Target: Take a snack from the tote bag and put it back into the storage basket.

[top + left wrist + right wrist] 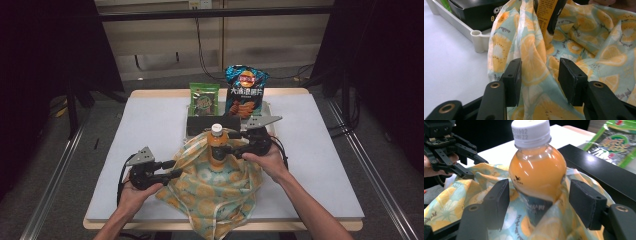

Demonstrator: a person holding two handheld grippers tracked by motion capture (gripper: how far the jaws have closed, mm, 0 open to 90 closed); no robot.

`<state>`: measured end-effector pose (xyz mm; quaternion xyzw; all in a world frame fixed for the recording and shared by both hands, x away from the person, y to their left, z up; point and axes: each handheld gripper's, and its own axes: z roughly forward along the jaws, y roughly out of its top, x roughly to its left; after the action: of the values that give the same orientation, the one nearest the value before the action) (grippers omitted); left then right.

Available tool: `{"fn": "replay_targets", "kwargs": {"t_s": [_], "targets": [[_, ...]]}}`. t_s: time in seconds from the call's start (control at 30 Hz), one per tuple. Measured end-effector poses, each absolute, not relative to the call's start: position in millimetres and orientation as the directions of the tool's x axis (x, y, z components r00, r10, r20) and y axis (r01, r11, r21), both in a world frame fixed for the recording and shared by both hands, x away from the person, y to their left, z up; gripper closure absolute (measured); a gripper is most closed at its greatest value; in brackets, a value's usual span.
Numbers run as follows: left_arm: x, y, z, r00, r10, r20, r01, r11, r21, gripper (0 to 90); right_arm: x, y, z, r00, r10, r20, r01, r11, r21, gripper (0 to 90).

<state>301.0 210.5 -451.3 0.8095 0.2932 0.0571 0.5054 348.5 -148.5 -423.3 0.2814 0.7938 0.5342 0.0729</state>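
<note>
An orange drink bottle (216,145) with a white cap stands upright inside the mouth of a cloth bag (215,185) printed with orange slices. My right gripper (235,145) reaches in from the right. Its jaws flank the bottle (537,170) with a small gap on each side, so the gripper (539,200) is open. My left gripper (177,167) is at the bag's left edge. A fold of the bag (534,62) hangs between its jaws, against the left pad and clear of the right one, so the gripper (540,75) is open. The bag hides the bottle's lower part.
Behind the bag a white tray (477,37) holds a black box (210,122). A green snack packet (203,100) and a blue chips bag (245,92) stand at its far side. The white table top (320,150) has bare room left and right.
</note>
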Motion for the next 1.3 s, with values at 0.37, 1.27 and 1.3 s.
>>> {"fn": "replay_targets", "kwargs": {"t_s": [0.37, 1.27, 1.3], "targets": [[302, 211, -453, 0.820, 0.534, -0.207, 0.422, -0.318, 0.849, 52.6, 365, -132, -431, -0.863, 0.476, 0.170, 0.337, 0.291, 0.896, 25.6], [301, 212, -452, 0.817, 0.541, -0.199, 0.412, -0.308, 0.857, 42.3, 363, -118, -435, -0.859, 0.500, 0.109, 0.310, 0.338, 0.889, 31.2], [301, 212, -452, 0.816, 0.542, -0.200, 0.413, -0.304, 0.859, 42.3, 363, -118, -435, -0.859, 0.500, 0.109, 0.310, 0.338, 0.889, 31.2]]}}
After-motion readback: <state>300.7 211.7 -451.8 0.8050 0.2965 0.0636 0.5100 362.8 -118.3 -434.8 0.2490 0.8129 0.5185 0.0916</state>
